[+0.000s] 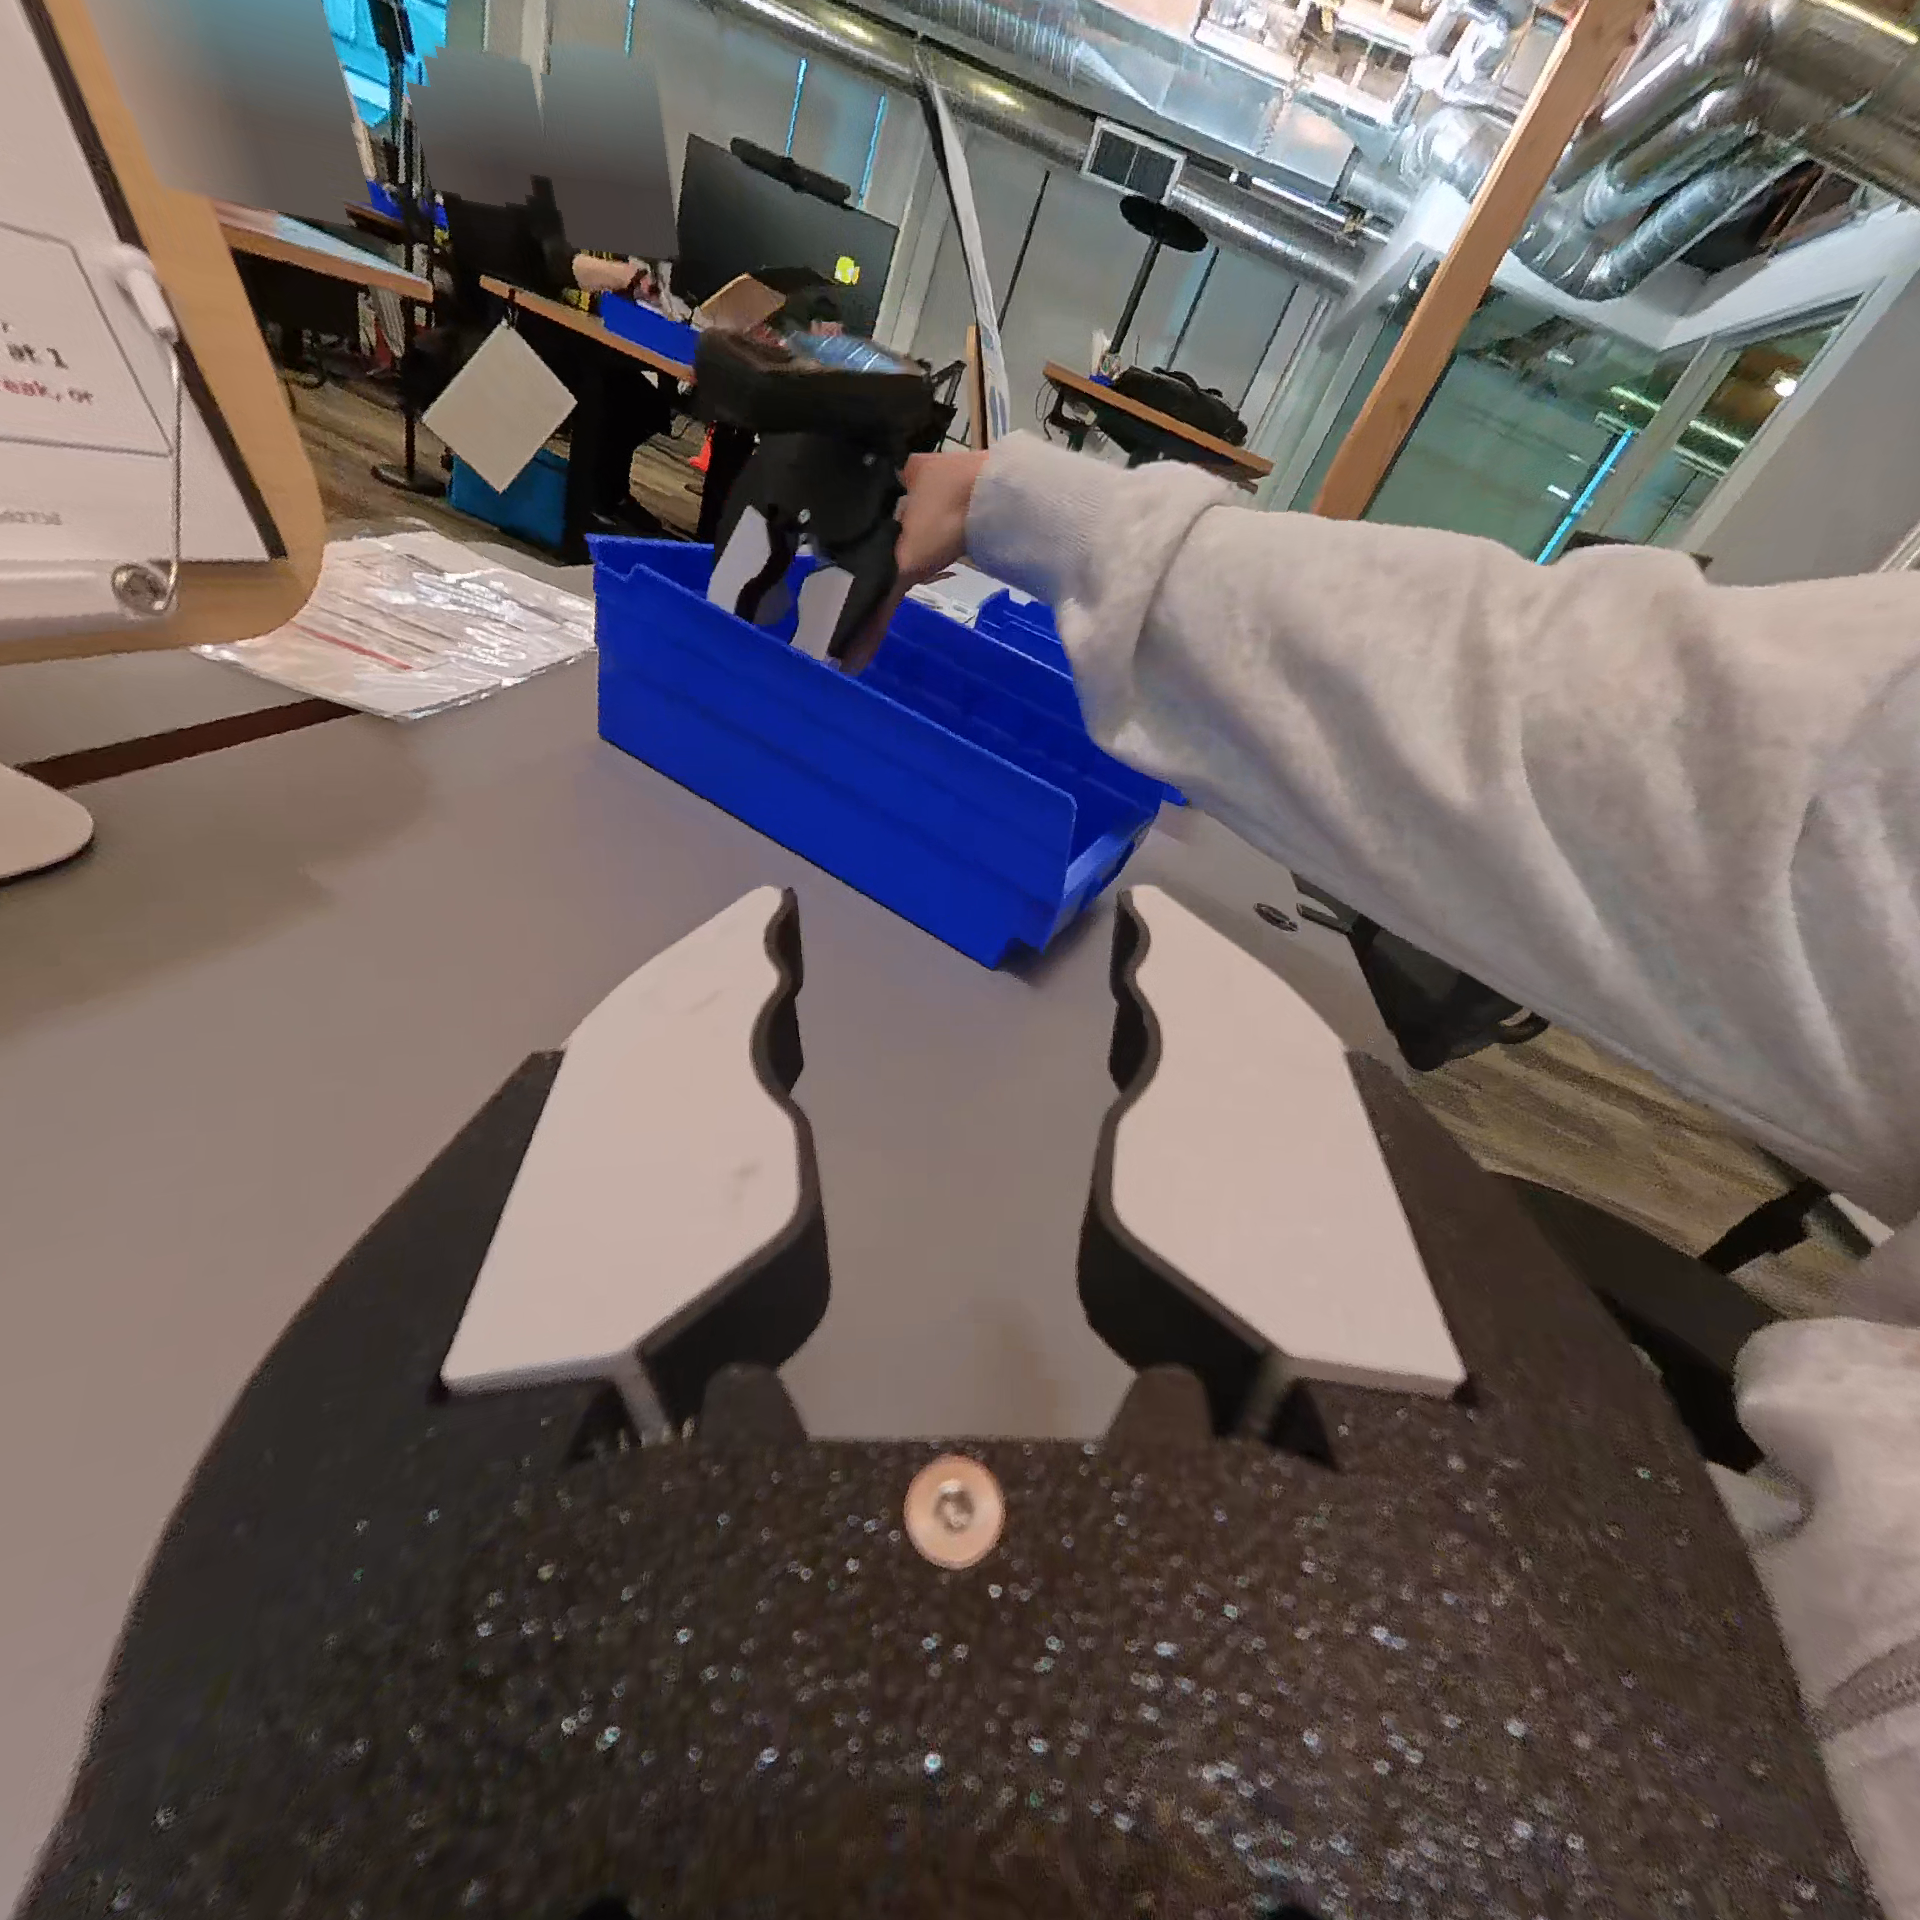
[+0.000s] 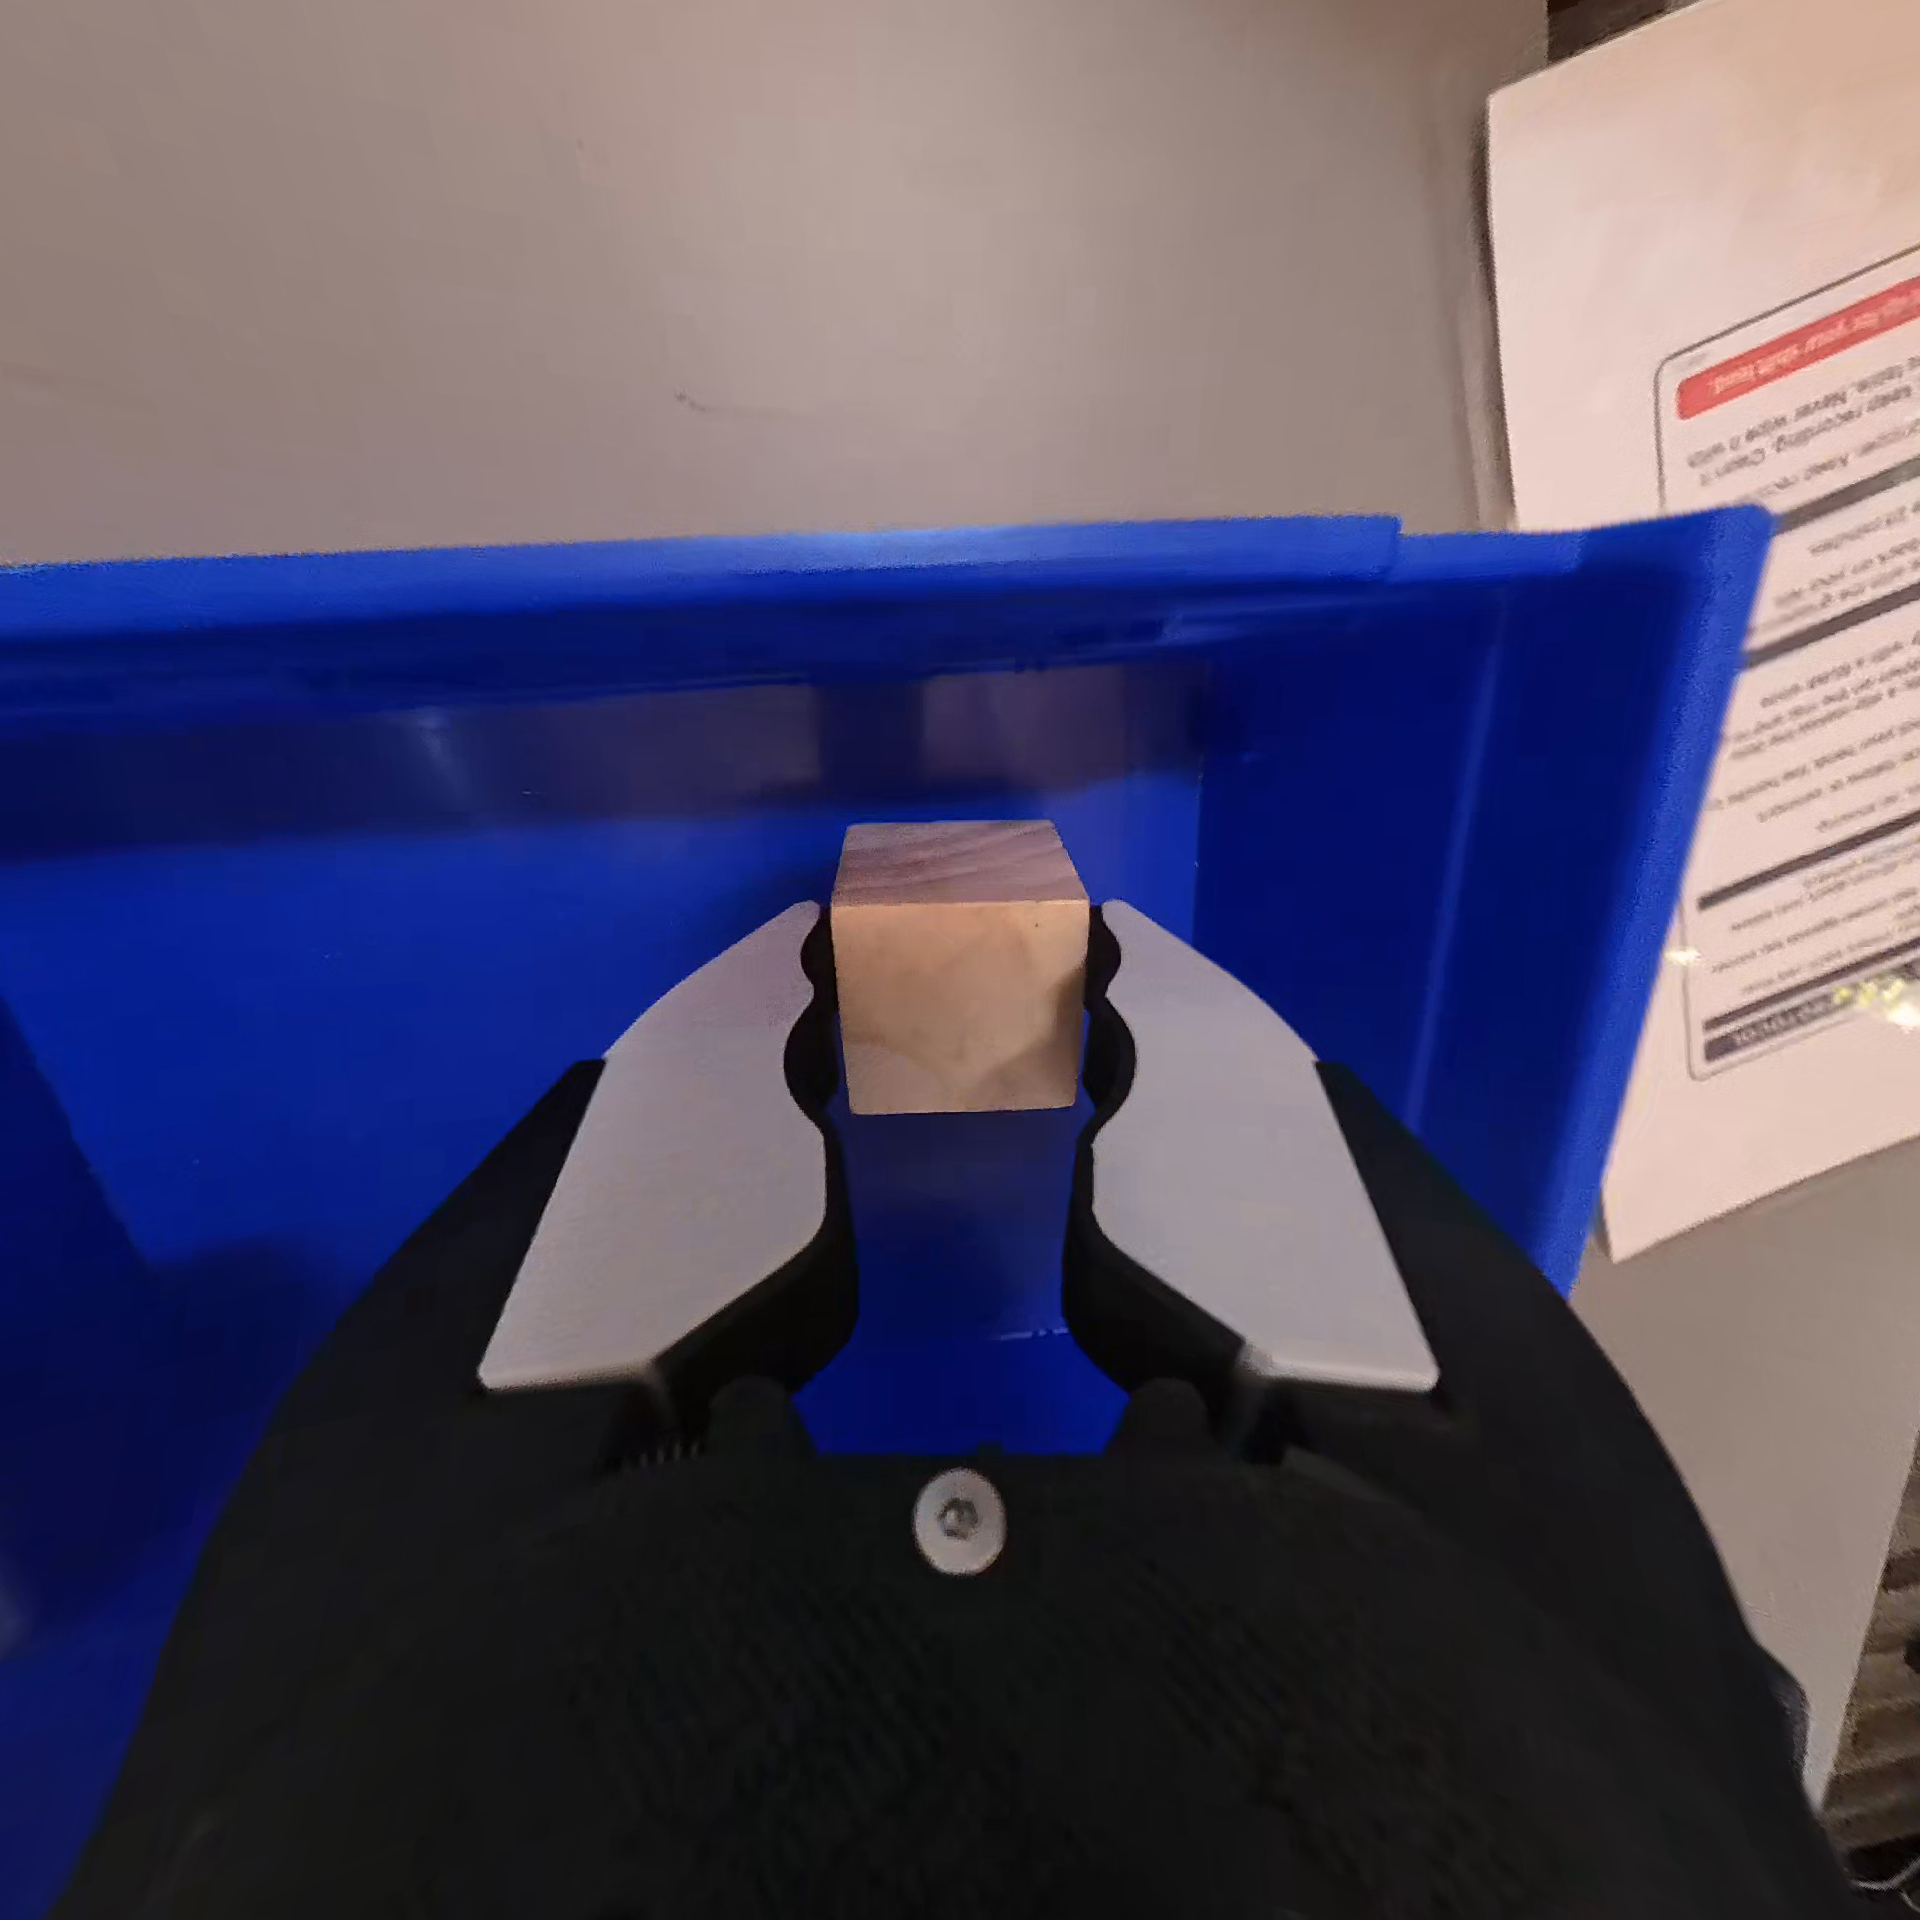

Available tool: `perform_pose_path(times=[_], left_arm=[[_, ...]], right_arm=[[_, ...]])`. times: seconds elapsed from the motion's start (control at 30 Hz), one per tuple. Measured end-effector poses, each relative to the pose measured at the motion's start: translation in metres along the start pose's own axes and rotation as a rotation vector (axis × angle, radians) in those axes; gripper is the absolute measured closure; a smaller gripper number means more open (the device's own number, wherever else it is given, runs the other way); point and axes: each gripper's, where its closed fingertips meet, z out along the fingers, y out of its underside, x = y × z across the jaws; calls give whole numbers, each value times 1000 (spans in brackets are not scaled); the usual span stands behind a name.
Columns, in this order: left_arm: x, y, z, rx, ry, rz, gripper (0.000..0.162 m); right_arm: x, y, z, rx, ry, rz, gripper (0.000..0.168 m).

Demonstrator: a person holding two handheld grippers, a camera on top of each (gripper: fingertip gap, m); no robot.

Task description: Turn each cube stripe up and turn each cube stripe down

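Observation:
A plain wooden cube [image 2: 961, 977] sits between the fingertips of my right gripper [image 2: 958, 925], which is shut on it inside a blue plastic bin [image 2: 727, 603]. No stripe shows on the cube's visible faces. In the left wrist view the right gripper [image 1: 800, 623] reaches down into the far end of the same blue bin [image 1: 862, 769], held by a hand in a grey sleeve [image 1: 1455, 748]. My left gripper [image 1: 956, 914] is open and empty, hovering over the grey table [image 1: 312, 987] just short of the bin.
A printed sheet in a plastic sleeve [image 1: 416, 613] lies left of the bin; it also shows in the right wrist view [image 2: 1766, 727]. A monitor base [image 1: 31, 821] and a wooden-framed board [image 1: 156, 312] stand at far left. The table edge runs at right.

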Motion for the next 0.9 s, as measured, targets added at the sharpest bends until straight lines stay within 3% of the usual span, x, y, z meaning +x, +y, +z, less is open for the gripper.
perform_pose_path(times=[0.33, 0.53, 0.77, 0.9], left_arm=[[3, 2, 2, 9, 33, -24, 108], [5, 6, 4, -11, 44, -15, 108], [4, -1, 0, 13, 18, 3, 107], [-3, -14, -8, 32, -64, 43, 107]], right_arm=[[-10, -2, 22, -29, -97, -19, 122], [-4, -1, 17, -42, -33, -6, 116], [4, -14, -37, 76, 130, 93, 83], [-2, -53, -103, 391, 314, 185, 84]])
